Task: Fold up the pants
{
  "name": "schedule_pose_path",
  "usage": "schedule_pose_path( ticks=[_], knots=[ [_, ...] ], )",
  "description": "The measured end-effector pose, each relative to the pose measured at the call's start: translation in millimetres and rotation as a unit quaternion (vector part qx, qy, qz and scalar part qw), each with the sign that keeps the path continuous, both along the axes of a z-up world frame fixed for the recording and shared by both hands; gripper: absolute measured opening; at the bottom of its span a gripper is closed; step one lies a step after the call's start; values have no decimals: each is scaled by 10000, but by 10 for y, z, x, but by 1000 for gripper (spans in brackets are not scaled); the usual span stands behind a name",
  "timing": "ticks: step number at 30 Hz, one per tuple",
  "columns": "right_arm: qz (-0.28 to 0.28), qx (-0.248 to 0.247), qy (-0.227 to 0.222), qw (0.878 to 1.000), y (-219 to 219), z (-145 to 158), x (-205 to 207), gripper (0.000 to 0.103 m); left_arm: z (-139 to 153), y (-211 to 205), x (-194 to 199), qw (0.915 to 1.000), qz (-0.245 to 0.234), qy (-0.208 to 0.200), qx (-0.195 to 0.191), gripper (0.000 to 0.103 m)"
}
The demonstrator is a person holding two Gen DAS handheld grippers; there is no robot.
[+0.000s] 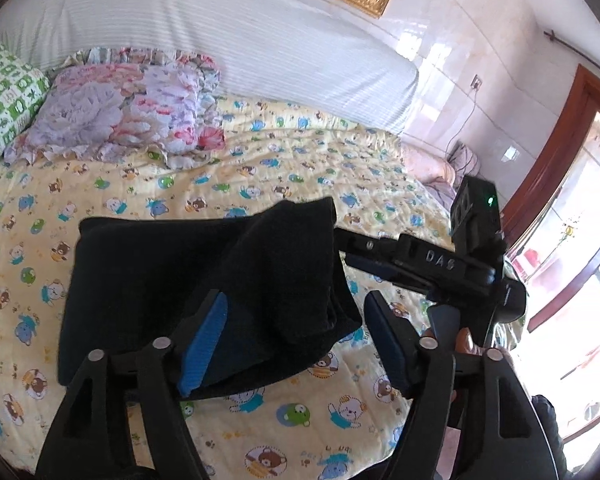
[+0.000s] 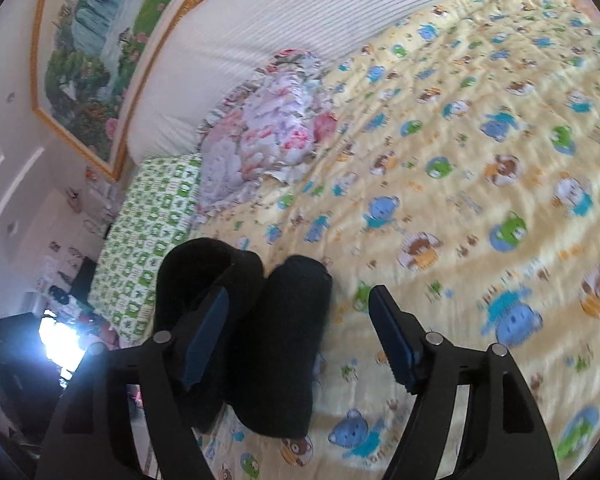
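Observation:
The black pants (image 1: 172, 280) lie folded into a thick bundle on the yellow cartoon-print bedspread (image 1: 300, 160). My left gripper (image 1: 296, 320) is open just above the bundle's near right corner, jaws wide apart, holding nothing. My right gripper (image 1: 364, 256) comes in from the right at the bundle's far right edge. In the right wrist view the right gripper (image 2: 300, 328) is open, with the folded pants (image 2: 276, 340) lying between and under its fingers, nearer the left finger (image 2: 208, 332). The right finger (image 2: 392, 336) hangs over bare bedspread (image 2: 480, 160).
A floral pillow (image 1: 132, 108) and a green-checked pillow (image 1: 4, 100) lie at the head of the bed against a white striped headboard (image 1: 220, 28). A framed painting (image 2: 96, 48) hangs above. A doorway (image 1: 572, 208) is at the right.

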State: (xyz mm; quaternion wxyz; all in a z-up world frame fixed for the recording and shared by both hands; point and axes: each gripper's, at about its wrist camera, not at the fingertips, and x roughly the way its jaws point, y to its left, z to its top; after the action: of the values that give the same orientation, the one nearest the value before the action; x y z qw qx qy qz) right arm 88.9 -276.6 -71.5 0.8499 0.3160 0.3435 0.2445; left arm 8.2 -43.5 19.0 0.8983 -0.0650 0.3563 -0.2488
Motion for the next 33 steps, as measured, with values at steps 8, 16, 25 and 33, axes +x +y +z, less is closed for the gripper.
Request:
schedule_pose_path(
  ticks=[8, 16, 25, 33],
  knots=[
    [-411, 172, 46, 9990, -63, 8, -276, 86, 60, 250, -52, 9995, 300, -82, 56, 75],
    [-446, -1, -88, 9990, 83, 206, -446, 89, 6, 511, -12, 9967, 766, 59, 262, 75],
    [-273, -547, -106, 9981, 381, 291, -483, 93, -60, 758, 55, 9925, 1116, 192, 455, 75],
    [-227, -712, -57, 9972, 505, 285, -485, 94, -140, 902, 131, 9906, 1260, 317, 430, 77]
  ],
)
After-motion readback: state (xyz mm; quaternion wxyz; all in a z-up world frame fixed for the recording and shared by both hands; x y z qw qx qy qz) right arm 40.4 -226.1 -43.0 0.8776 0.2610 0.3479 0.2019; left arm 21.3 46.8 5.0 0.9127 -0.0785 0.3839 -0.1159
